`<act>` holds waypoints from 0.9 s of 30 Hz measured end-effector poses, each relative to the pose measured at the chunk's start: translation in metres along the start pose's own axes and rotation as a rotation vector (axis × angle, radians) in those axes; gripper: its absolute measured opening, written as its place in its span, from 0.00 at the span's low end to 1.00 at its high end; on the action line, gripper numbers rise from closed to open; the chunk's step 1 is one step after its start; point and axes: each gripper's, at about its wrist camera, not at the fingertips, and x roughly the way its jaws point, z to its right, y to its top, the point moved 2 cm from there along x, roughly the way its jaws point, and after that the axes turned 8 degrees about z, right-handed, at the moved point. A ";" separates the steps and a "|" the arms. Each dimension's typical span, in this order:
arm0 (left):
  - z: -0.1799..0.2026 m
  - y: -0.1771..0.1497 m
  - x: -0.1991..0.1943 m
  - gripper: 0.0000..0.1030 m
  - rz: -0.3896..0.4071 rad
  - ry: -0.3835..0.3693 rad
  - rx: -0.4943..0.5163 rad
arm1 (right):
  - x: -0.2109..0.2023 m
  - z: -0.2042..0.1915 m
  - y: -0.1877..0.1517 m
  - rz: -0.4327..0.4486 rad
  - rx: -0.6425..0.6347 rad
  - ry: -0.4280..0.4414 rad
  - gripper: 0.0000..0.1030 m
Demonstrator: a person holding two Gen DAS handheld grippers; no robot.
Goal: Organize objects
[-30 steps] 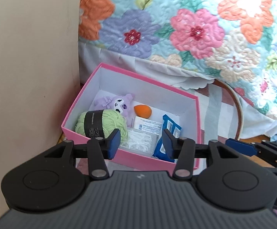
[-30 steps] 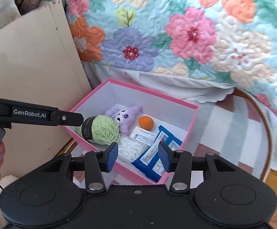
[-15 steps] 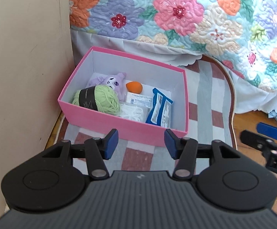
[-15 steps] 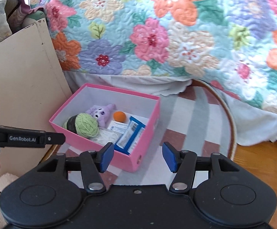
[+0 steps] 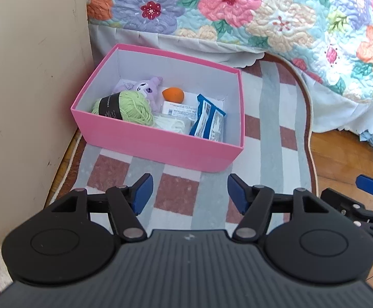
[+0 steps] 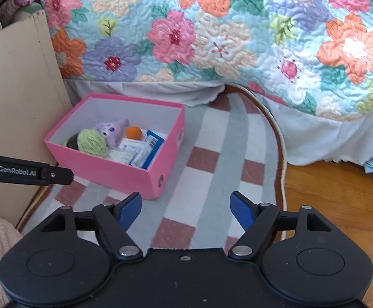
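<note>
A: Where's the stuff sitting?

B: Everything is lying inside the pink box [image 5: 158,141], open top, white lining. The box is resting on the checked rug [image 5: 178,197], its left end just beside the beige cabinet panel [image 5: 29,77], with the floral quilt [image 5: 263,7] hanging behind it.

A: Contents?

B: Green yarn ball [image 5: 132,106] with a black label is sitting at the left front. Purple plush toy [image 5: 148,88] is lying behind it, touching it. Orange egg-shaped sponge [image 5: 173,95] is sitting right of the plush, at the back. White labelled packet [image 5: 180,107] is lying flat in front of the sponge. Blue snack wrapper [image 5: 208,122] is leaning tilted at the right. A clear bag of white string [image 5: 172,124] is lying at the front, between yarn and wrapper.

A: Left gripper [image 5: 189,192]?

B: Hovering over the rug, short of the box's near wall. Jaws are opening, about half spread, nothing between the blue pads.

A: Right gripper [image 6: 186,209]?

B: Also hanging over the rug, farther right, box [image 6: 124,169] well ahead and to its left. Jaws are opening wide, gripping nothing. Its blue tip is poking into the left view at the right edge, over wood floor [image 5: 340,159].

A: Hands?

B: Barely showing at the edges; can't tell more.
</note>
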 end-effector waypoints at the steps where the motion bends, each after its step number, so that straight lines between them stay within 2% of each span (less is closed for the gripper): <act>1: 0.001 -0.002 0.000 0.63 -0.003 0.005 0.003 | 0.001 0.001 -0.002 -0.011 0.005 -0.007 0.80; 8: 0.011 -0.010 -0.001 0.74 -0.012 0.029 0.046 | 0.003 0.014 -0.015 -0.052 0.070 -0.034 0.92; 10: 0.014 -0.011 -0.002 0.78 -0.012 0.042 0.065 | 0.002 0.017 -0.018 -0.061 0.093 -0.035 0.93; 13: 0.017 -0.013 -0.004 0.85 -0.010 0.056 0.079 | -0.002 0.021 -0.022 -0.054 0.110 -0.037 0.94; 15: 0.019 -0.013 -0.005 0.96 -0.009 0.066 0.094 | -0.005 0.024 -0.023 -0.044 0.118 -0.042 0.94; 16: 0.020 -0.012 -0.006 0.97 -0.008 0.079 0.099 | -0.007 0.026 -0.023 -0.040 0.123 -0.048 0.95; 19: 0.019 -0.013 -0.006 0.99 -0.008 0.116 0.104 | -0.009 0.029 -0.022 -0.041 0.137 -0.058 0.95; 24: 0.015 -0.016 0.003 1.00 -0.046 0.131 0.097 | -0.008 0.028 -0.020 -0.064 0.137 -0.108 0.95; 27: 0.011 -0.015 0.007 1.00 -0.078 0.126 0.091 | -0.004 0.026 -0.021 -0.071 0.151 -0.100 0.95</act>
